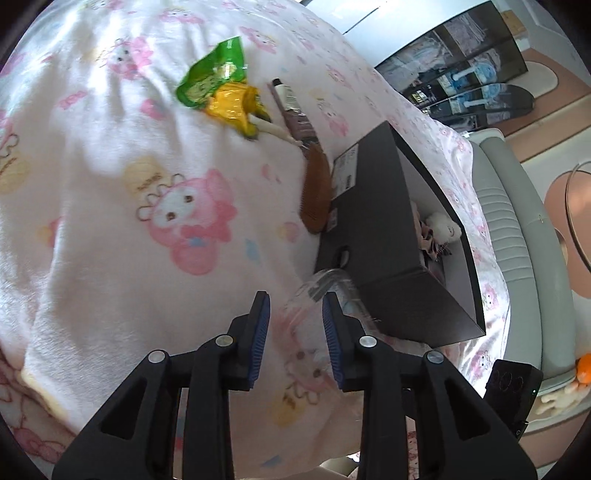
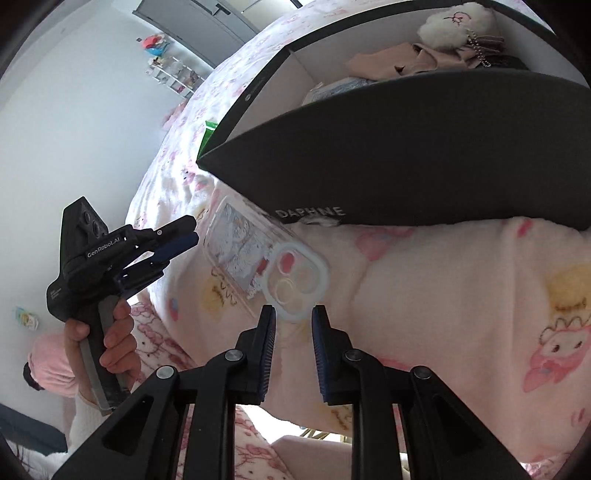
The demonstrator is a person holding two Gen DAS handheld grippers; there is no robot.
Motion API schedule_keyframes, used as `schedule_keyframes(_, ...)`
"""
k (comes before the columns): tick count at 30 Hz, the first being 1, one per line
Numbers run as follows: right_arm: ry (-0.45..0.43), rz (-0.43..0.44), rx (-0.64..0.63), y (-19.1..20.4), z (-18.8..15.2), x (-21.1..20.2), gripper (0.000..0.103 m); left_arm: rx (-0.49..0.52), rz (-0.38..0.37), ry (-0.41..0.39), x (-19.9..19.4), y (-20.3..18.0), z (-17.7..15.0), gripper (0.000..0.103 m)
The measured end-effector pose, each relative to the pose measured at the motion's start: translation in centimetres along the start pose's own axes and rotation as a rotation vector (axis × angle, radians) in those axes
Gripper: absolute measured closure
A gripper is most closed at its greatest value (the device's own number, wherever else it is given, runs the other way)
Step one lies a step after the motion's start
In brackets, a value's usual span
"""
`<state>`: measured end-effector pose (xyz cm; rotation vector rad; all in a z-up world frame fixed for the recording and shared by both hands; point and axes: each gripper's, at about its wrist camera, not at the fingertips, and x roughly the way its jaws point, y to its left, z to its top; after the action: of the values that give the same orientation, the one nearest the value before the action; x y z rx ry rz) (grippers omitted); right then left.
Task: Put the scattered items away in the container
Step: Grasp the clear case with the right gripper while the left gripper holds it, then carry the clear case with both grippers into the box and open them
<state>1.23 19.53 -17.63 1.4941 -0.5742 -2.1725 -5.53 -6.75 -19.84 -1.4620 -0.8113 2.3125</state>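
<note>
1. Pink cartoon-print fleece blanket covers the bed that serves as the work surface, with a pale wall and shelving in the background.

2. Far ahead and left of the left gripper, a green snack packet and a yellow packet overlap, with a dark tube beside them (all still loose on the blanket, so likely waiting their turn).

3. Ahead of that gripper and slightly to its right, a brown comb lies against the wall of the black box, its long axis running away from the fingers.

4. Left gripper's jaws stand apart with nothing pressed between them; the clear phone case lies just beyond its right fingertip.

5. Seen from the right wrist, the phone case lies flat on the blanket, its far end touching or tucked under the box's near wall, and its long axis runs from the right gripper up and left toward the box.

6. Camera-ring end of the case points back at the right gripper, just ahead of the fingertips, probably the easiest edge to pinch.

7. Right gripper's jaws are narrowly apart, clamped on nothing.

8. Inside the box, beyond and right of the right gripper, a white plush keychain and beige cloth already rest.
</note>
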Motion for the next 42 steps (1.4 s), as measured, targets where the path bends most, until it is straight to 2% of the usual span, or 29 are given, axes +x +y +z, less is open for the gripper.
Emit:
schedule_keyframes(3,-0.026,-0.029,-0.015,-0.2,0.3,-0.7,0.086,0.032,0.017,0.000,1.3,-1.2,0.9,0.074)
schedule_keyframes(8,-0.012,0.006,0.015,-0.9,0.1,-0.8,0.086,0.035,0.113,0.063,2.9,-1.6,0.6,0.074)
schedule_keyframes(11,0.019,0.038,0.014,-0.3,-0.2,0.3,0.086,0.036,0.121,0.092,2.7,-1.6,-0.7,0.074)
schedule_keyframes(16,0.027,0.018,0.014,-0.4,0.0,1.0,0.086,0.038,0.094,0.129,1.4,-2.2,-3.0,0.074)
schedule_keyframes(21,-0.031,-0.073,-0.001,-0.9,0.6,-0.7,0.085,0.005,0.108,0.132,1.4,-1.3,-3.2,0.073)
schedule_keyframes(24,-0.023,-0.088,0.021,-1.7,0.7,-0.6,0.084,0.017,0.119,0.144,1.9,-1.7,-3.7,0.073)
schedule_keyframes(26,-0.006,-0.091,0.042,-2.1,0.9,0.0,0.080,0.046,0.151,0.140,2.0,-2.5,-4.2,0.066)
schedule_keyframes(28,-0.024,-0.079,0.046,-2.1,1.0,0.3,0.071,0.058,0.168,0.143,1.9,-3.1,-4.4,0.059)
schedule_keyframes(31,-0.028,-0.095,0.007,-1.6,1.2,0.2,0.071,0.084,0.189,0.149,1.6,-3.7,-4.6,0.056)
schedule_keyframes(36,-0.016,-0.094,0.031,-2.2,1.1,1.0,0.071,0.007,0.144,0.177,2.1,-2.1,-4.7,0.057)
schedule_keyframes(40,-0.036,-0.123,0.004,-1.5,0.9,0.8,0.071,0.060,0.153,0.180,1.3,-3.1,-5.2,0.059)
schedule_keyframes(42,-0.069,-0.116,-0.005,-0.9,0.9,-0.4,0.071,0.068,0.129,0.172,0.0,-3.8,-5.4,0.059)
